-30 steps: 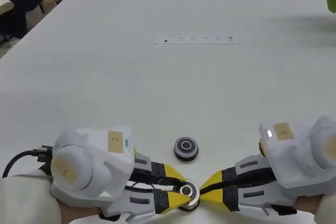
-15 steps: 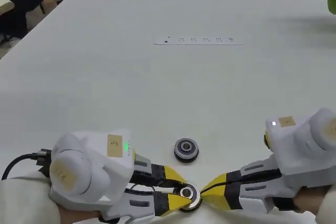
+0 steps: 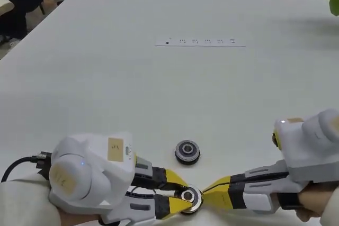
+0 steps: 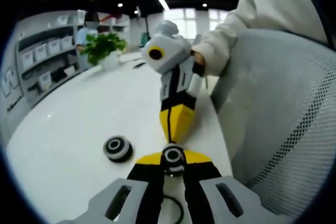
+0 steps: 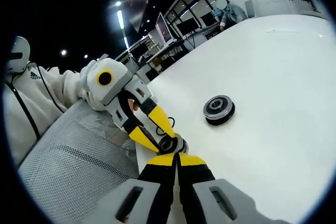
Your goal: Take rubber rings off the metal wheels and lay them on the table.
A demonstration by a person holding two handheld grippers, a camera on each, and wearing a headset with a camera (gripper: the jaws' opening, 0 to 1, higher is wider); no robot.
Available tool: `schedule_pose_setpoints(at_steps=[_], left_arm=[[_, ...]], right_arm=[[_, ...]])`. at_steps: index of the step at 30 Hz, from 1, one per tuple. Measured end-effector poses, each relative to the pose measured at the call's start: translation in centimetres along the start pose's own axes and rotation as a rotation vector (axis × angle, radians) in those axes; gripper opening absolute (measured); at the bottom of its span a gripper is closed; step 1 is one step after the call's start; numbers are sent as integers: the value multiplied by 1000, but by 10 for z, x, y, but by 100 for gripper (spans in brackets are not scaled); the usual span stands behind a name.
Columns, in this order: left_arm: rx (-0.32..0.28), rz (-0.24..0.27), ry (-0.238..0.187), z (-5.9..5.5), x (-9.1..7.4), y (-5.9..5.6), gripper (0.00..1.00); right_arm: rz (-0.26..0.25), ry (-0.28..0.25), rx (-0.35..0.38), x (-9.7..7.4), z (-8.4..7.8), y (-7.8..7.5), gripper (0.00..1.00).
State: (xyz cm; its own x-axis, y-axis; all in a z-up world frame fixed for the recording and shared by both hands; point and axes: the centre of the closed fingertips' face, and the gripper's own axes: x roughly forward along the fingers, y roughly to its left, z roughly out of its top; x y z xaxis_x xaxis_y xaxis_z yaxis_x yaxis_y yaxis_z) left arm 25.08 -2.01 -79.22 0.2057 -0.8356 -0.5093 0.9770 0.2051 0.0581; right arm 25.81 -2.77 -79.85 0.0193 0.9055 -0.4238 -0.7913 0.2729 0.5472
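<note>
Two metal wheels are on the white table (image 3: 106, 78). The held wheel (image 3: 189, 196) is at the near edge, between both tools. The second wheel (image 3: 187, 151) lies flat just beyond it, apart from both grippers, with its black rubber ring (image 5: 220, 118) in place. The left gripper (image 3: 180, 197) comes in from the left, jaws clamped on the held wheel with one yellow tip on each side, as the left gripper view confirms. Its judged purpose is to anchor the metal body so it cannot turn or slide. The right gripper (image 3: 207, 194) comes in from the right, jaws drawn together into a narrow wedge whose tips meet that wheel's rim. Whether a lip of rubber is caught between them cannot be told. The judged step is peeling the ring from the held wheel, with the pull expected rightward against the left's hold. With the second wheel unstripped, at least half the work is judged outstanding. A power strip (image 3: 200, 41) lies far across the table, well apart from the work.
</note>
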Motion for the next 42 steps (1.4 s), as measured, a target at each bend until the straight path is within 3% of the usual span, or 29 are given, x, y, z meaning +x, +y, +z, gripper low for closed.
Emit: schedule_pose_setpoints(at_steps=[2,19,26,42], left_arm=[[2,-1,1,0,0,0,14],[5,-3,2,0,0,0,14],[5,0,2,0,1,0,14],[-1,-16,31,1,-6,0,14]], right_arm=[[11,-21,24,0,4,3,0],[22,-12,-12,4,6,12,0],[56,-24,-30,6,10,19,0],[14,-8,-45,5,11,10,0]])
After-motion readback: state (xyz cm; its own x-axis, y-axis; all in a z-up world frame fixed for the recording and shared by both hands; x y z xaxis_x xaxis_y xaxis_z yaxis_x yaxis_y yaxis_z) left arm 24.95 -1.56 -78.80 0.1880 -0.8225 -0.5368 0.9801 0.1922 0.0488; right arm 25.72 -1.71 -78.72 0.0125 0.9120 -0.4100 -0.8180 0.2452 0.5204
